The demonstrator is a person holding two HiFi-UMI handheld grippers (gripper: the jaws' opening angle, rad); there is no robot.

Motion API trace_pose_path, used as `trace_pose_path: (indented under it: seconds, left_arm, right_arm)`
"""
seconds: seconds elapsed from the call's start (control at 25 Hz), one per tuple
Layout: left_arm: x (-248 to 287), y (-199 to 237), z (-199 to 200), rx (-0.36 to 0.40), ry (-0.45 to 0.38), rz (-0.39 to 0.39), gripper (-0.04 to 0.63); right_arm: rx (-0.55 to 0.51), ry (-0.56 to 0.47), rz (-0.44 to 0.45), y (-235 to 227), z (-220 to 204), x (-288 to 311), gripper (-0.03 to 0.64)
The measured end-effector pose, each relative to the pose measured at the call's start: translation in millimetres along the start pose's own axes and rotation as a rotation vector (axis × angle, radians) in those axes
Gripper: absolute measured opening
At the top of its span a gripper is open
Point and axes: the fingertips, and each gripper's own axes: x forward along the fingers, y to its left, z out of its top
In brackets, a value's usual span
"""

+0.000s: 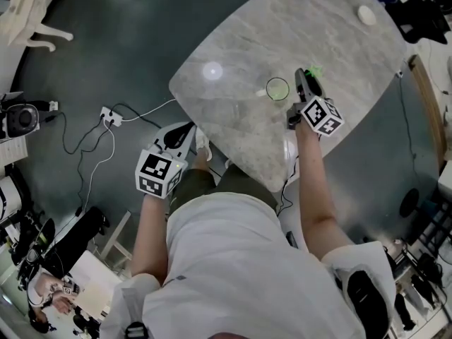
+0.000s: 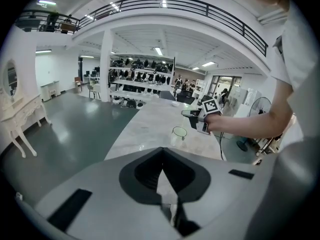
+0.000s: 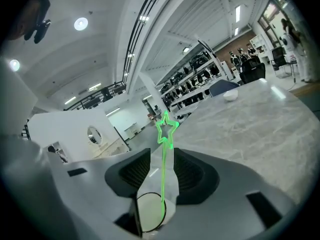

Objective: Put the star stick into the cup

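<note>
Grey marble desk (image 1: 339, 55), dark floor around it. Right tongs (image 3: 161, 159) are open, and the green star stick (image 3: 163, 176) stands between the jaws, not pressed (its lower end seems inside the clear cup (image 3: 145, 219)). Left tongs (image 2: 162, 181), beside the desk edge, are closed and empty.

The thin green star stick (image 3: 163, 169) leans star-end up, its lower end inside the clear cup (image 3: 150, 214).
</note>
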Motion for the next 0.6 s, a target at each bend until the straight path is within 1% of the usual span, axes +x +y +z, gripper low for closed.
trace_pose_path:
  seconds: [0.28,0.52,0.6]
  left_arm:
    - [1,-4,1,0.008,-0.009,-0.010,0.002]
    - [6,-2,8,0.025,-0.023,-0.026,0.002]
    - [7,0,14,0.035,-0.031,-0.037,0.002]
  right_arm:
    - [0.011,0.035,-0.012,-2,-9,-3,0.202]
    - [0.015,0.035,-0.006,-1,-8,-13,0.204]
    - [0.014,0.031,-0.004,3,-5,-18,0.192]
